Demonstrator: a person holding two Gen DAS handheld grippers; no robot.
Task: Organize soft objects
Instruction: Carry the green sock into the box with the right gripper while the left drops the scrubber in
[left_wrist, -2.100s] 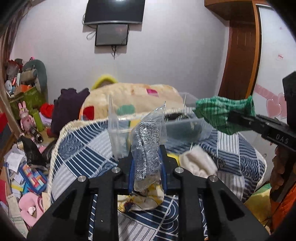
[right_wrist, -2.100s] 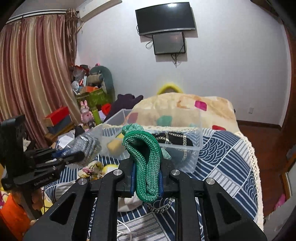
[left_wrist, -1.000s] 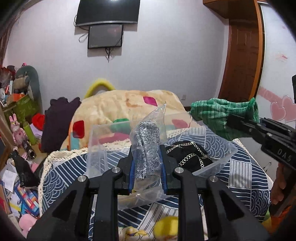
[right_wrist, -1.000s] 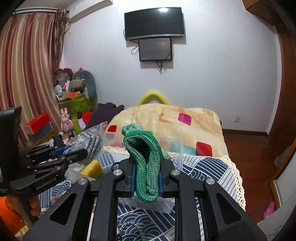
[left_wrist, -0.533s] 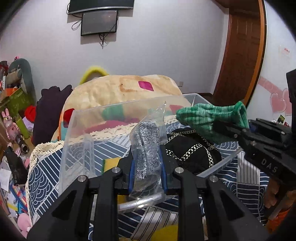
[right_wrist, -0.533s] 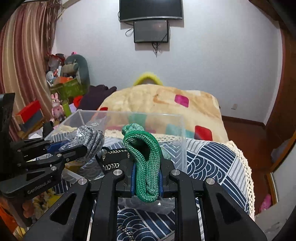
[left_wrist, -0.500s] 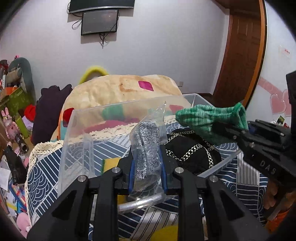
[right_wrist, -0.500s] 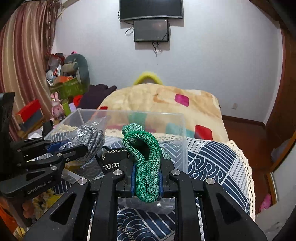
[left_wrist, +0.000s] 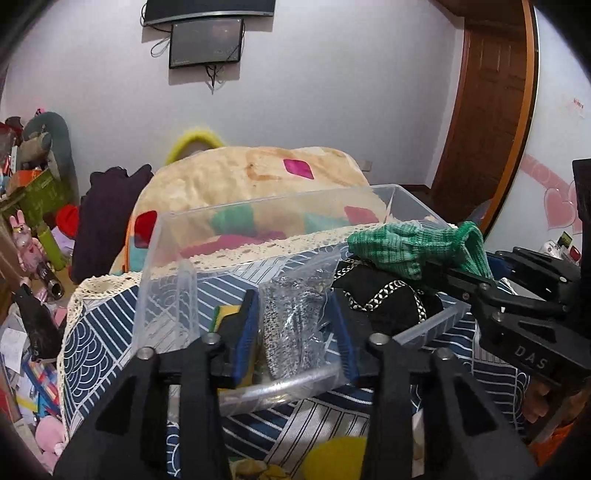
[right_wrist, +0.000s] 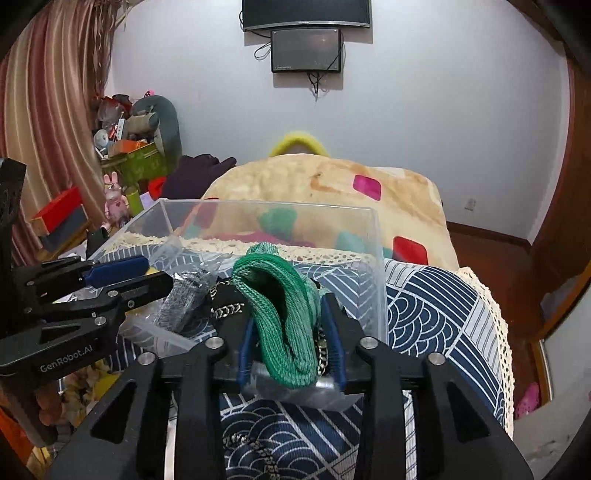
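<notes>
Both grippers reach over the near rim of a clear bin (left_wrist: 406, 194) standing on a bed with a blue-and-white patterned cover (right_wrist: 424, 306). The left gripper (left_wrist: 295, 328) has its blue pads spread wide, and a grey speckled piece in a clear bag (left_wrist: 291, 321) stands between them; whether the pads touch the bag I cannot tell. From the right wrist view the same bag (right_wrist: 181, 299) sits just past the left gripper's tips, inside the bin. The right gripper (right_wrist: 291, 347) is also parted, with a folded green knit (right_wrist: 280, 314) draped between its pads, over the bin's edge. In the left view that green knit (left_wrist: 410, 247) lies on a black piece with white braid (left_wrist: 380, 299) already in the bin. The left gripper's side reads "GenRobot.AI" (right_wrist: 66, 363); the right one's reads "DAS" (left_wrist: 530, 356). A beige blanket (right_wrist: 325, 188) with coloured squares is heaped behind the bin
</notes>
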